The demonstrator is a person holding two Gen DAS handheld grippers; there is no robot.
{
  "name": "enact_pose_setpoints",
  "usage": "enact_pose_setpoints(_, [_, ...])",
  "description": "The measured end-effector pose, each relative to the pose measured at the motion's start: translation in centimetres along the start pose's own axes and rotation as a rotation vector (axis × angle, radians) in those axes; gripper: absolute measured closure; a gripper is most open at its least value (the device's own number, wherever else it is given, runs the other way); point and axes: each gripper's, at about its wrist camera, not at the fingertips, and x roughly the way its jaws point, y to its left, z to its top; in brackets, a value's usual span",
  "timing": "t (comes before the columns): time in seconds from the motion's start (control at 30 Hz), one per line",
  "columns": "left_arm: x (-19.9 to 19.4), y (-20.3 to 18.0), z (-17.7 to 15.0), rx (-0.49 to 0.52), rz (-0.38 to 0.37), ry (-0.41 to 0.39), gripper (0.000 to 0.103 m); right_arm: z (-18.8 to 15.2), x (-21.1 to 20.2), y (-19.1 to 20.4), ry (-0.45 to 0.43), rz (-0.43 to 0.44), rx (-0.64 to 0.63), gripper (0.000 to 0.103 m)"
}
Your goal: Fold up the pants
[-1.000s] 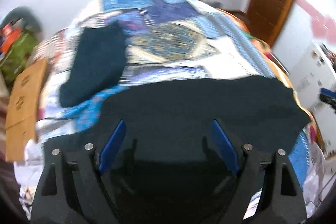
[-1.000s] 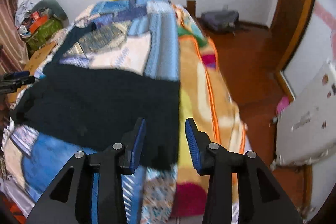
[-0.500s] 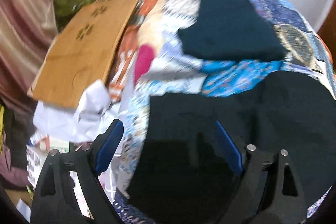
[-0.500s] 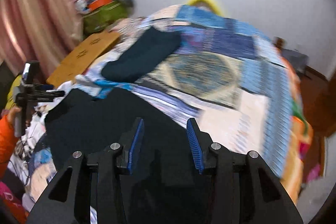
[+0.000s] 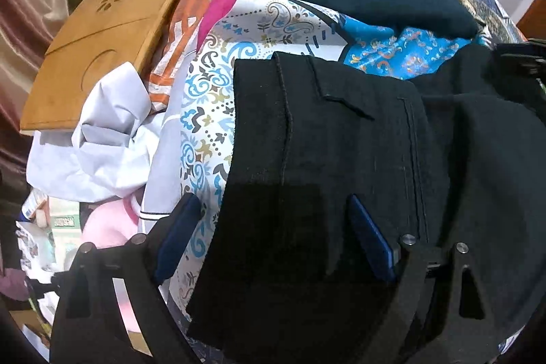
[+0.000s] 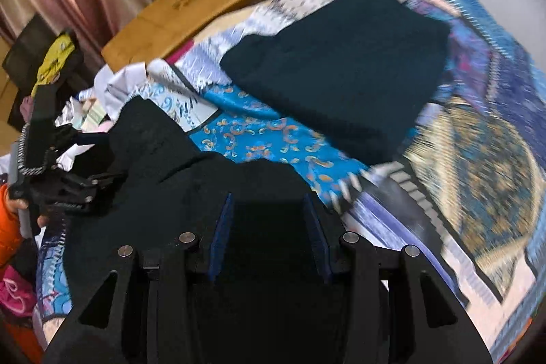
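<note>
Black pants (image 5: 327,139): spread on patchwork bedspread (image 5: 239,33), waistband end under left gripper (image 5: 273,237), jaws wide apart, nothing pinched. Right gripper (image 6: 271,234): jaws part-open over the same cloth, grip cannot be told. Folded dark garment (image 6: 341,70): beyond, apart. Wooden board (image 5: 105,26): bed's edge.

L gripper (image 5: 273,234) is pointing steeply down, jaws gaping wide. R gripper (image 6: 269,234) is tilting down too, jaws standing partly apart. L hand (image 6: 24,210) is showing at 9 o'clock in R view.
</note>
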Motion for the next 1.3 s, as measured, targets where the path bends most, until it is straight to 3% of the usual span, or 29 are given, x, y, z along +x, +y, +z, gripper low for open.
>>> enact_pose_setpoints(0.1, [-0.2,-0.2,-0.5,0.005,0.009,-0.025,0.014,0.7,2.0,0.1,0.041,0.016,0.001,0.064])
enact_pose_setpoints(0.33, [-0.4,0.1,-1.1,-0.001,0.015,-0.039,0.014,1.4,3.2,0.1,0.066,-0.036,0.017,0.064])
enact_pose_setpoints(0.47, [-0.4,0.3,-1.5,-0.016,0.01,-0.046,0.014,1.3,3.2,0.3,0.099,-0.002,-0.008,0.061])
enact_pose_setpoints(0.57, [-0.5,0.3,-1.7,-0.021,0.016,-0.053,0.014,1.0,3.4,0.8,0.087,-0.029,-0.051,0.066])
enact_pose_setpoints(0.63, [-0.5,0.3,-1.9,-0.019,0.016,-0.054,0.014,0.8,3.3,0.6,0.071,-0.058,-0.038,0.083])
enact_pose_setpoints(0.7, [-0.7,0.2,-2.1,-0.007,0.029,-0.054,0.014,0.8,3.0,0.2,0.046,-0.053,-0.023,0.093])
enact_pose_setpoints(0.9, [-1.4,-0.7,-2.8,0.051,0.111,-0.076,0.014,1.0,1.2,1.9,-0.07,-0.164,-0.124,0.096])
enact_pose_setpoints(0.97, [-1.7,-1.1,-3.3,0.084,0.143,-0.094,0.014,1.1,1.4,1.5,-0.062,-0.176,-0.113,0.096])
enact_pose_setpoints(1.1, [-2.3,-0.1,-3.4,0.036,0.116,-0.075,0.016,0.9,1.5,0.9,-0.021,-0.18,-0.068,0.096])
enact_pose_setpoints(1.23, [-5.7,1.7,-3.3,-0.021,0.161,-0.135,0.018,-0.3,-2.7,1.4,-0.055,-0.168,-0.055,0.079])
enact_pose_setpoints(1.3, [-7.7,3.3,-3.3,-0.086,0.093,-0.159,0.018,-1.1,-5.2,2.1,-0.105,-0.164,-0.056,0.067])
